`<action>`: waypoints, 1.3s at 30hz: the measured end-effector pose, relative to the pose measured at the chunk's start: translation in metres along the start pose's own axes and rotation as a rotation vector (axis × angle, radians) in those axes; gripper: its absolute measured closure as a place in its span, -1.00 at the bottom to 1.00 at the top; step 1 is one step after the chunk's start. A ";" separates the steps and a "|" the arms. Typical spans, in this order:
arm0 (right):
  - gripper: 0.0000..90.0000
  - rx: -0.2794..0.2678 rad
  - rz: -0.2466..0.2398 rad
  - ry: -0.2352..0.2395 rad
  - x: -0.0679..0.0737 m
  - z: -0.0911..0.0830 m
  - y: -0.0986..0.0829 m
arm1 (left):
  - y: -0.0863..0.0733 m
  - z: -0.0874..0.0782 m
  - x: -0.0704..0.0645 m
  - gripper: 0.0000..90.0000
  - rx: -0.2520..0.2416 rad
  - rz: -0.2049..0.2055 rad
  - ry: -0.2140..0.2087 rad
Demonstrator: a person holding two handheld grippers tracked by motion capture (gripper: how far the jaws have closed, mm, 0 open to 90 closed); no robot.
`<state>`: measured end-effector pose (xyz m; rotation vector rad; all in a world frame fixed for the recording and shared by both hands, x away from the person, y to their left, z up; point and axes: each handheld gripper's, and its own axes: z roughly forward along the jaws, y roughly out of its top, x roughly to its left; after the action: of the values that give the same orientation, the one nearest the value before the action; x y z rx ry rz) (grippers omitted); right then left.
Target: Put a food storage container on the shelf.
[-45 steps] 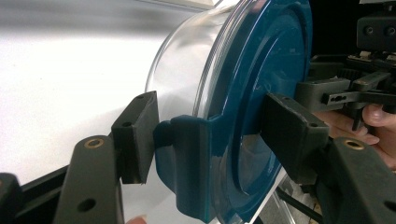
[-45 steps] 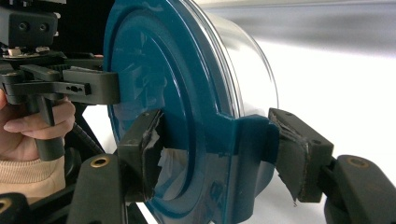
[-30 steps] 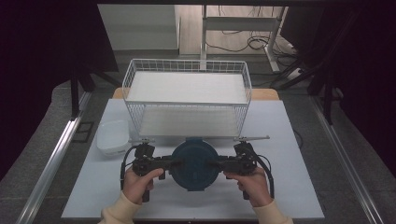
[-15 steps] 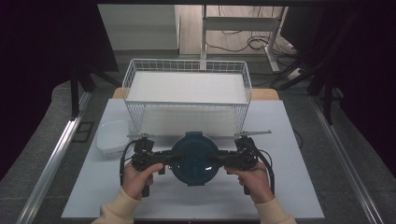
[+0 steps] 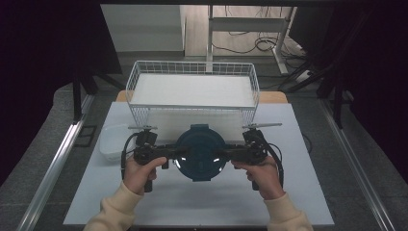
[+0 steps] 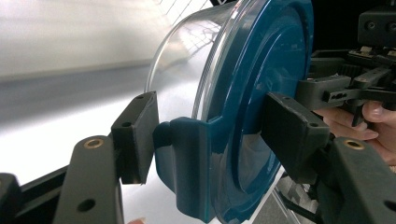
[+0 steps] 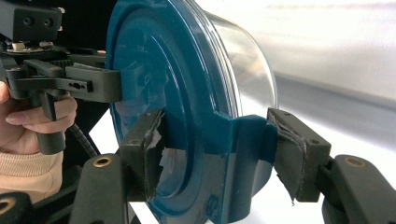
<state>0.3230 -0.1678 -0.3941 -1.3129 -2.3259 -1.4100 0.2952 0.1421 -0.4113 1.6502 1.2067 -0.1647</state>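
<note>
We held a round container [image 5: 200, 153] with a dark teal lid [image 6: 261, 93] between our two tools at the lower middle of the high view, in front of the white wire basket [image 5: 192, 76]. Our left gripper [image 5: 172, 153] was clenched on the lid's clip tab [image 6: 189, 163] at the frame's left side; its pads [image 6: 137, 135] pressed the tab from either side in the left gripper view. Our right gripper [image 5: 225, 155] grasped the opposite tab [image 7: 243, 140] likewise. The clear body [image 7: 250, 60] showed behind the lid. A white tray [image 5: 111, 142] lay at the table's [image 5: 298, 202] left edge.
</note>
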 end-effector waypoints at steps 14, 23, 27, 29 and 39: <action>-0.13 -0.013 -0.031 -0.016 0.010 -0.013 0.048 | 0.046 -0.011 -0.007 -0.16 -0.015 0.020 -0.018; -0.12 -0.020 -0.057 -0.020 0.019 -0.019 0.071 | 0.065 -0.021 -0.010 -0.16 -0.034 0.024 -0.033; -0.11 -0.028 -0.060 -0.015 0.022 -0.023 0.079 | 0.077 -0.024 -0.014 -0.17 -0.034 0.044 -0.028; -0.11 -0.030 -0.061 -0.015 0.023 -0.025 0.083 | 0.082 -0.026 -0.017 -0.17 -0.035 0.052 -0.029; -0.10 -0.049 -0.075 -0.011 0.027 -0.033 0.110 | 0.114 -0.033 -0.026 -0.17 -0.044 0.087 -0.015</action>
<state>0.3753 -0.1559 -0.2893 -1.2610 -2.3859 -1.4946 0.3557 0.1573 -0.3068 1.6569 1.1179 -0.0954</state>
